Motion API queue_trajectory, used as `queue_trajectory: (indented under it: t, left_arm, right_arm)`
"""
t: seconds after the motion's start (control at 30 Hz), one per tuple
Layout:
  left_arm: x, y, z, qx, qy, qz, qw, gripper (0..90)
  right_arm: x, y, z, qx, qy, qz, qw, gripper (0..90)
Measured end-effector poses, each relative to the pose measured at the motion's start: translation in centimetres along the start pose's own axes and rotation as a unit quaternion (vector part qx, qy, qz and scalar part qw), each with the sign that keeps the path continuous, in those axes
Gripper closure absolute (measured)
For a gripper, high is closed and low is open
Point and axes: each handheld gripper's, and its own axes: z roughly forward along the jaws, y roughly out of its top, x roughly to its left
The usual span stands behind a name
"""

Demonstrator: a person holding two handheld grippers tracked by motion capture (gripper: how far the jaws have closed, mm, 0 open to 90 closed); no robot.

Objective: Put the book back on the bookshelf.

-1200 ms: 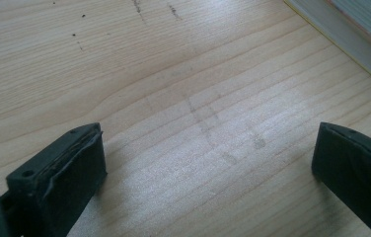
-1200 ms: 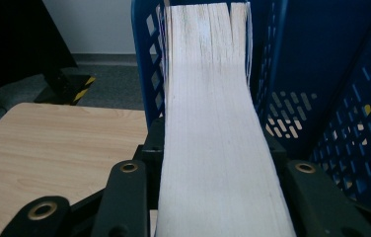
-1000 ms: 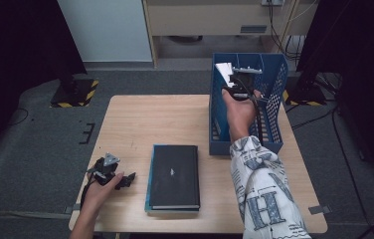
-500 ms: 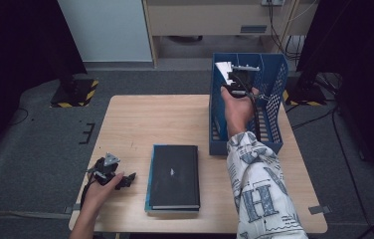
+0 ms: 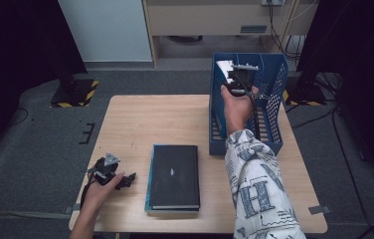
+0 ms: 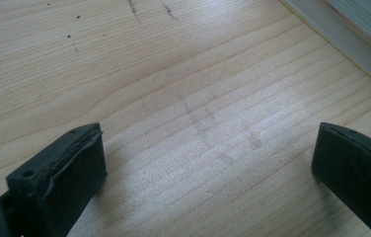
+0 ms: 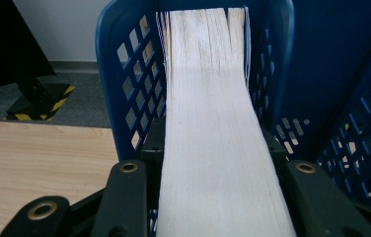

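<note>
Barely shifted, right tongs (image 5: pixel 236 75) stay clamped on the book (image 7: pixel 218 123) in the blue basket (image 5: pixel 274 94); left tongs (image 5: pixel 125 180) rest apart.

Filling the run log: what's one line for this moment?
right tool: shut on book, in blue rack | left tool: open, over table | black book: flat

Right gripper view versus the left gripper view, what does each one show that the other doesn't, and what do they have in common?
The right gripper view alone shows a book held page-edge up, the right gripper's black fingers shut against its sides, inside the blue perforated file holder, with grey floor and a yellow-and-black striped base behind. The left gripper view alone shows two fingers spread wide over bare wood, holding nothing, and the edge of another book lying flat at the upper right. Both show the light wooden table.
</note>
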Motion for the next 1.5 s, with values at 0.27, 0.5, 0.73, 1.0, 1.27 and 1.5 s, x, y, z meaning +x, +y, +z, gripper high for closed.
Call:
queue_trajectory:
  t: [0.27,0.5,0.73,1.0,1.27,1.5]
  left_arm:
    - [0.0,0.0,0.0,0.001,0.000,0.001,1.0000,0.0]
    - [0.0,0.0,0.0,0.000,0.000,0.000,1.0000,0.0]
    - [0.0,0.0,0.0,0.000,0.000,0.001,1.0000,0.0]
    - [0.0,0.0,0.0,0.000,0.000,0.001,1.0000,0.0]
    - [0.0,0.1,0.1,0.001,-0.001,0.003,1.0000,0.0]
    - [-0.1,0.1,0.1,0.000,-0.001,0.002,1.0000,0.0]
  right_arm:
    - [0.0,0.0,0.2,-0.004,-0.012,0.013,0.9998,60.5]
    - [0.2,-0.6,0.8,-0.002,-0.016,0.012,0.9998,60.5]
    - [0.9,-1.1,0.7,-0.010,-0.009,0.021,0.9997,57.3]
    - [1.8,-1.1,-0.2,-0.030,0.020,0.012,0.9993,46.8]
    - [1.9,-1.7,-0.6,-0.020,0.044,0.014,0.9987,48.5]
    - [2.3,-1.7,-0.8,-0.014,0.058,0.001,0.9982,46.7]
